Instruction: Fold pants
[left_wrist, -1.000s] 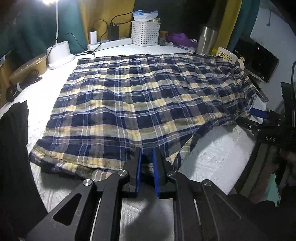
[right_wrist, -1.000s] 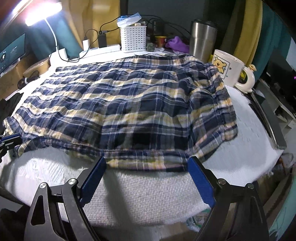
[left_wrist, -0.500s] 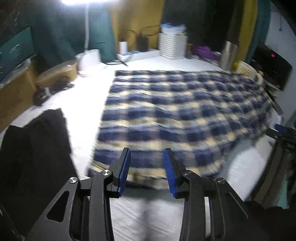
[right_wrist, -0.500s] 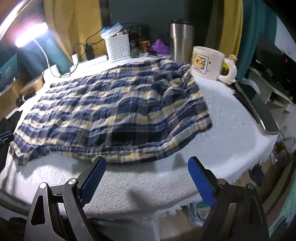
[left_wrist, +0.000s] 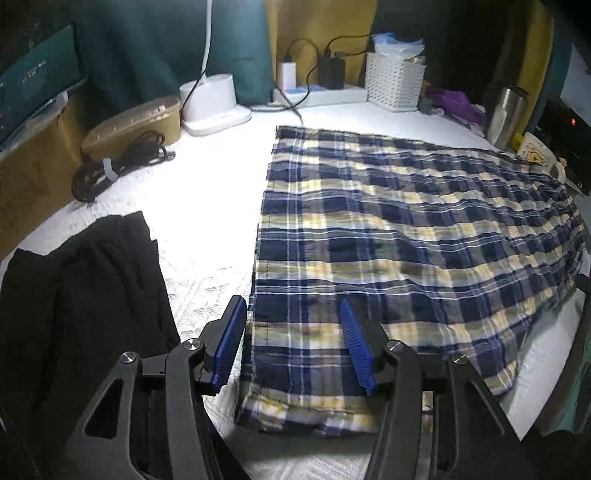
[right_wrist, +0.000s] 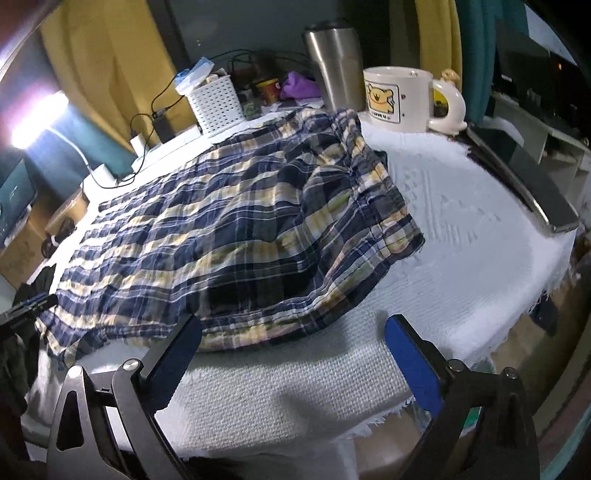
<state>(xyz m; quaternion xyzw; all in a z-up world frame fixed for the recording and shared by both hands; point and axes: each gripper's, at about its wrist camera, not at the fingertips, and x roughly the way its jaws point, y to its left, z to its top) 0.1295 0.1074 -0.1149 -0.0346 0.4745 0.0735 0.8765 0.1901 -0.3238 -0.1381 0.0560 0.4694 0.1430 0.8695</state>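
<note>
The blue, yellow and white plaid pants (left_wrist: 388, 229) lie spread flat on the white cloth-covered table (left_wrist: 207, 206). My left gripper (left_wrist: 293, 345) hovers over their near left corner with its jaws opening. The fabric lies below the gap and the blue pads (left_wrist: 231, 343) do not press on it. My right gripper (right_wrist: 295, 358) is wide open and still opening, low over the white cloth just in front of the rumpled right end of the pants (right_wrist: 229, 229). Nothing sits between its pads (right_wrist: 413, 365). The left gripper's tip (right_wrist: 29, 306) shows at the far left of the right wrist view.
A black garment (left_wrist: 74, 295) lies left of the pants. Along the back stand a lamp base (left_wrist: 214, 107), a power strip (left_wrist: 321, 94), a white basket (left_wrist: 395, 85), a steel tumbler (right_wrist: 334, 66) and a bear mug (right_wrist: 399, 98). A dark flat slab (right_wrist: 524, 184) lies at the right edge.
My left gripper let go of the pants' near hem, opened and moved left to the corner. My right gripper shifted toward the pants' right end, rolled, and opened a little wider.
</note>
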